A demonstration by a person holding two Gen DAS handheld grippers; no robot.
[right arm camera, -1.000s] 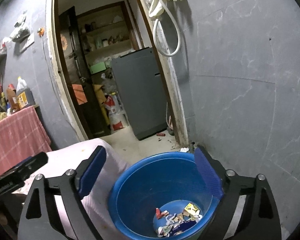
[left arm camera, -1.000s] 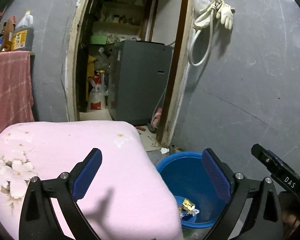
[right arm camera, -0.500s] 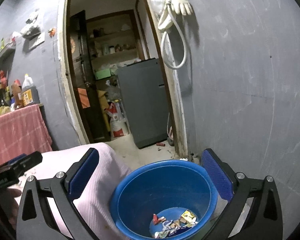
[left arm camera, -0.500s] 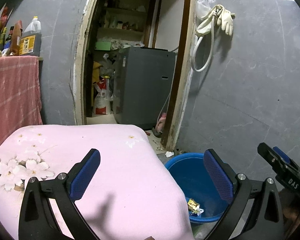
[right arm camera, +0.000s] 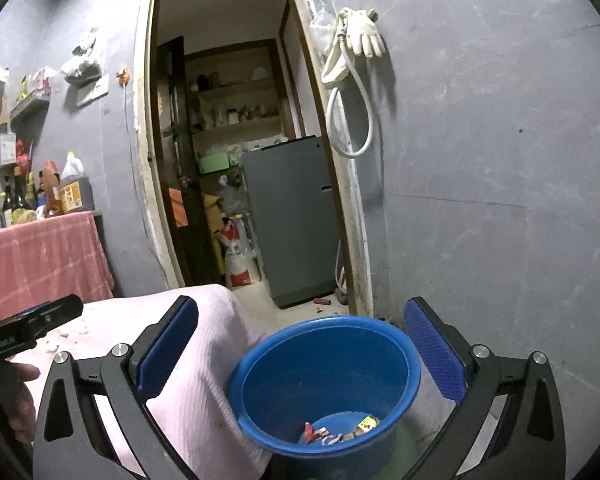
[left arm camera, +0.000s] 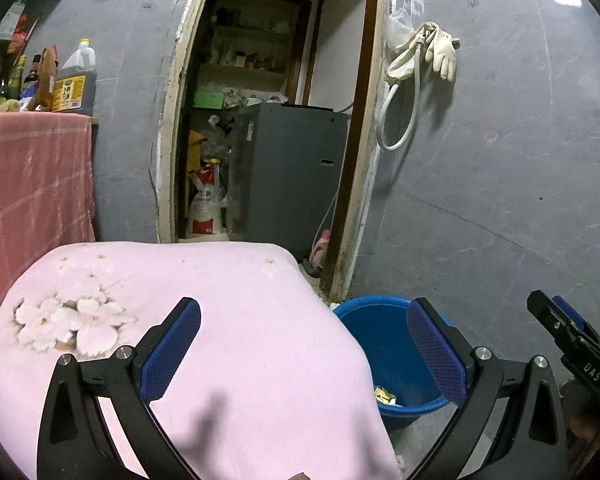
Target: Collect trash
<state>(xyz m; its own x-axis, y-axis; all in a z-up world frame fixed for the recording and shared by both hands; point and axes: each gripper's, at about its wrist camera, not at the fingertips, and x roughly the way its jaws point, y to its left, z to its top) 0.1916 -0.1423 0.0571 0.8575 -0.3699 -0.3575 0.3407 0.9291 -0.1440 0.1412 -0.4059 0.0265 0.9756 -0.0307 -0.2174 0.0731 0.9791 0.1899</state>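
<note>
A blue plastic bucket [right arm camera: 324, 364] stands on the floor by the grey wall; it also shows in the left wrist view [left arm camera: 384, 344]. Scraps of trash [right arm camera: 340, 432] lie at its bottom, and one scrap shows in the left wrist view [left arm camera: 385, 395]. My right gripper [right arm camera: 300, 340] is open and empty above the bucket. My left gripper [left arm camera: 304, 344] is open and empty over a table with a pink flowered cloth [left arm camera: 172, 312], left of the bucket.
An open doorway [right arm camera: 236, 152] leads to a storeroom with a grey appliance [right arm camera: 296, 220]. A white glove and hose [right arm camera: 352, 64] hang on the wall. A red checked cloth [left arm camera: 32, 184] covers a counter with bottles [left arm camera: 74, 80] at left.
Both grippers have pulled up and back from the bucket. The bucket sits lower and smaller in both views, and more of the pink cloth shows under the left gripper.
</note>
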